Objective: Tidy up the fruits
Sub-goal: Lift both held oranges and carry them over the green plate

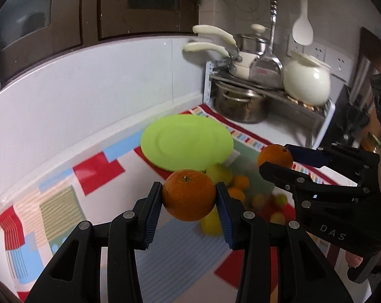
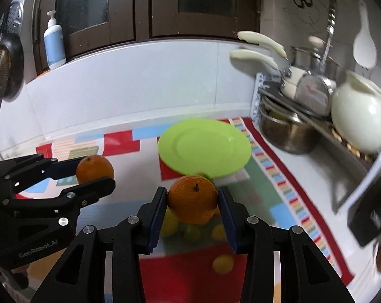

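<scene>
My left gripper [image 1: 189,197] is shut on an orange [image 1: 189,194] and holds it above the patterned mat, short of the lime-green plate [image 1: 186,142]. My right gripper [image 2: 193,202] is shut on a second orange [image 2: 193,198], also above the mat and near the plate [image 2: 204,147]. Each gripper shows in the other's view: the right one with its orange [image 1: 275,156] at the right, the left one with its orange [image 2: 94,168] at the left. Several blurred yellow, green and orange fruits [image 1: 237,189] lie on the mat below the grippers.
A dish rack [image 1: 273,93] with pots, white-handled pans and a white ceramic pot [image 1: 306,79] stands at the back right. The white tiled wall runs behind the plate. A blue pump bottle [image 2: 53,45] stands on the ledge at the back left. Dark cabinets hang above.
</scene>
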{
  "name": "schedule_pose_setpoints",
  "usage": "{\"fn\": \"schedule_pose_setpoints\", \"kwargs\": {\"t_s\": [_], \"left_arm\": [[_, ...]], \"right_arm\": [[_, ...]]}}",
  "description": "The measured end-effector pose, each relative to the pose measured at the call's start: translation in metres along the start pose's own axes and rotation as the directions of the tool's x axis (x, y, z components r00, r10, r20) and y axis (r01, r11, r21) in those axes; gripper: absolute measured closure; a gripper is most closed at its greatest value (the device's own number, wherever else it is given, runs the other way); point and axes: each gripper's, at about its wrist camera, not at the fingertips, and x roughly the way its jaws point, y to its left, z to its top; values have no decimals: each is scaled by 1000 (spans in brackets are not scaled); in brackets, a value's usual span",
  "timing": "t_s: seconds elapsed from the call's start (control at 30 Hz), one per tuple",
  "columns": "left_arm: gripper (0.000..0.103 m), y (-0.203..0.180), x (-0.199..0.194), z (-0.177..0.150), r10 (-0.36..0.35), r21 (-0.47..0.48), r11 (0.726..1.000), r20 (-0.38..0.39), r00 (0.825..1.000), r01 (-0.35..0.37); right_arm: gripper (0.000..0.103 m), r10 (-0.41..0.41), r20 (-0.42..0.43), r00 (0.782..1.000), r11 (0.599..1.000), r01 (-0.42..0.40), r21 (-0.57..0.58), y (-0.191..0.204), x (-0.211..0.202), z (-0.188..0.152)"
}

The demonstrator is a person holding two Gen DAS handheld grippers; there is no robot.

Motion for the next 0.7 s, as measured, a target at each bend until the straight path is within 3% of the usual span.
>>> {"fn": "schedule_pose_setpoints", "kwargs": {"t_s": [0.3,0.7], "left_arm": [[61,8,48,41,18,-32,999,3,1000,-18],[61,18,133,57,-16,-24,1000,-82,997,14]], "right_arm": [[61,48,-18,999,997,-49,-64,-27,44,45],[61,111,-96,989,991,-117,-59,-55,127,64]]}}
